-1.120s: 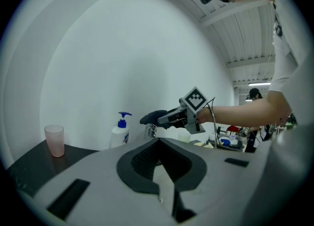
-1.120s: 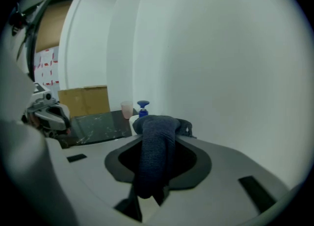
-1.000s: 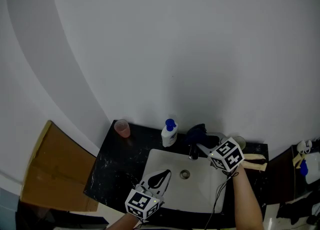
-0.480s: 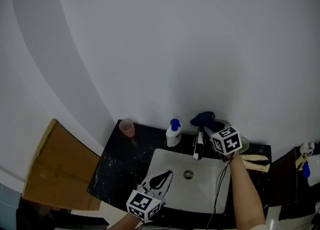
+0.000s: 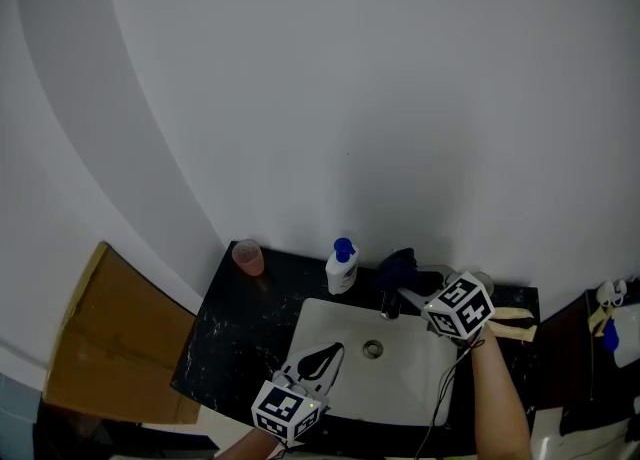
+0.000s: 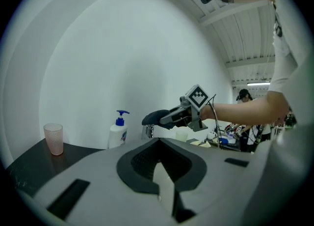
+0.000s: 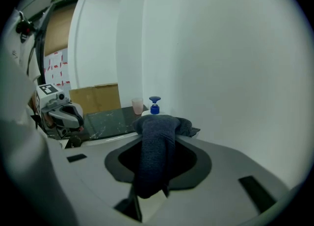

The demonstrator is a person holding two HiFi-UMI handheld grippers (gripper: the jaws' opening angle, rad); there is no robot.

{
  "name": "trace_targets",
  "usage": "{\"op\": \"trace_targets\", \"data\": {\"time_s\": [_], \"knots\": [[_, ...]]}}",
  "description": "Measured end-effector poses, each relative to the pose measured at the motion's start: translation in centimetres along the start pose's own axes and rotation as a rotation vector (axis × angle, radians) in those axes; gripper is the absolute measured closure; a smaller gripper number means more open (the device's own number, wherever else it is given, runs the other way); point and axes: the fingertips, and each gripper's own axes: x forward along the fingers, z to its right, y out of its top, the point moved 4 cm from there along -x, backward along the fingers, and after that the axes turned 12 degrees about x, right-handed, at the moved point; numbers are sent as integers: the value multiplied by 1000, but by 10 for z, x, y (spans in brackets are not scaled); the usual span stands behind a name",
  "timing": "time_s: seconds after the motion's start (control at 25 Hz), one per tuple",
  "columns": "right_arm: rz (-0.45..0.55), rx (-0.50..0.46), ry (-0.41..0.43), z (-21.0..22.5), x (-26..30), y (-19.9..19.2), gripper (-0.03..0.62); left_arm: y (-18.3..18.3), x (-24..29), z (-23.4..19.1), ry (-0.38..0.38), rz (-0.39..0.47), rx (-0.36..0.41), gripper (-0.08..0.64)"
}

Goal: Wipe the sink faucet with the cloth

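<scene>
- Head view: my right gripper (image 5: 412,293) reaches in from the right over the back edge of the white sink (image 5: 335,343). It is clamped on the dark blue cloth (image 5: 398,266). The cloth bunches at its tips, right over the faucet (image 5: 390,305).
- Head view: my left gripper (image 5: 325,353) hangs over the near part of the basin, well apart from the faucet, with its jaws together. A soap bottle (image 5: 341,266) stands just left of the faucet, and a pink cup (image 5: 246,256) stands further left on the dark counter (image 5: 230,338).
- Left gripper view: the left gripper (image 6: 164,185) shows its jaws meeting, with nothing between them. Beyond them the right gripper (image 6: 169,118) holds the cloth (image 6: 154,118) on top of the faucet (image 6: 147,130). I cannot tell how firmly the cloth presses on it. The soap bottle (image 6: 117,131) and cup (image 6: 53,138) stand to the left.
- Right gripper view: the cloth (image 7: 156,151) fills the gap between the jaws of the right gripper (image 7: 149,190), pinched there and mounded over their tips. It hides the faucet from me. The left gripper (image 7: 76,117) sits off to the left.
</scene>
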Motion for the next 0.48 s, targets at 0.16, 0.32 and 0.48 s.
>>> {"op": "trace_targets", "data": {"time_s": [0.16, 0.32, 0.48], "knots": [[36, 68, -27, 24, 9, 10, 465, 4, 4, 2, -7, 5, 12, 560], [114, 152, -161, 66, 21, 23, 465, 5, 0, -1, 8, 2, 13, 560], [174, 187, -254, 78, 19, 23, 465, 3, -7, -4, 23, -5, 12, 560]]}}
